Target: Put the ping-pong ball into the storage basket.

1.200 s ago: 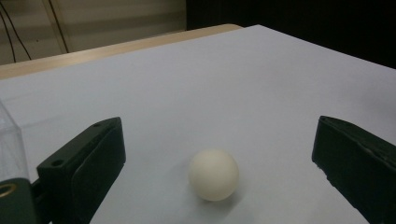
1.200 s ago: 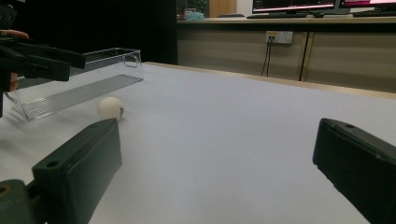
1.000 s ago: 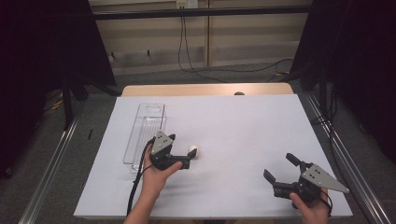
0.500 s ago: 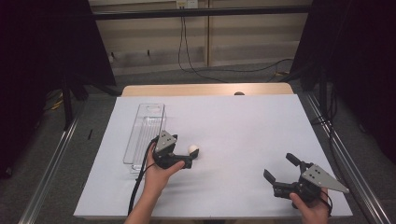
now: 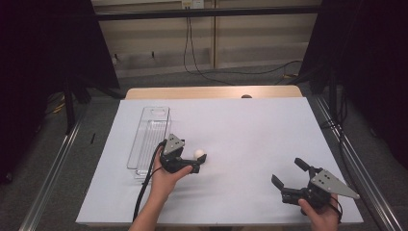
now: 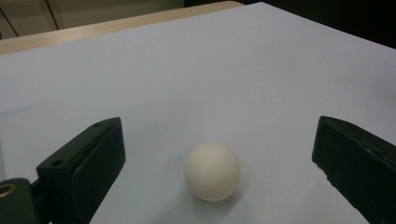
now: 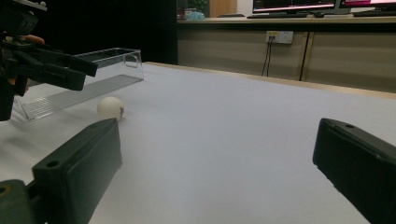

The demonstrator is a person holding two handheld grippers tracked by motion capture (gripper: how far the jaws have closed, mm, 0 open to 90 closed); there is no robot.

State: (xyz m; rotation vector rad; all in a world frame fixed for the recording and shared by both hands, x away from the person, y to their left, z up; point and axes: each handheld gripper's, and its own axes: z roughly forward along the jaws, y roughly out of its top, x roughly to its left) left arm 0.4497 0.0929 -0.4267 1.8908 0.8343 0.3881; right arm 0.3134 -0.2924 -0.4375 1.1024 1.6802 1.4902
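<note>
1. The left gripper point(image 5: 196, 161) is released: its two black jaws stand wide apart, one on each side of the white ball point(image 6: 212, 171), and neither jaw touches it
2. The ball rests on the white table cover point(image 5: 250, 130), just in front of the left hand point(image 5: 166, 175), seen from the high view
3. A clear plastic tray point(image 5: 149, 137) lies on the cover just to the left of this gripper, long side pointing away from the person
4. The right gripper point(image 5: 288, 173) is also released, jaws apart with nothing between them, near the front right corner and well apart from the ball
5. In the right gripper view the ball shows a small dark mark, near the tray's end
</note>
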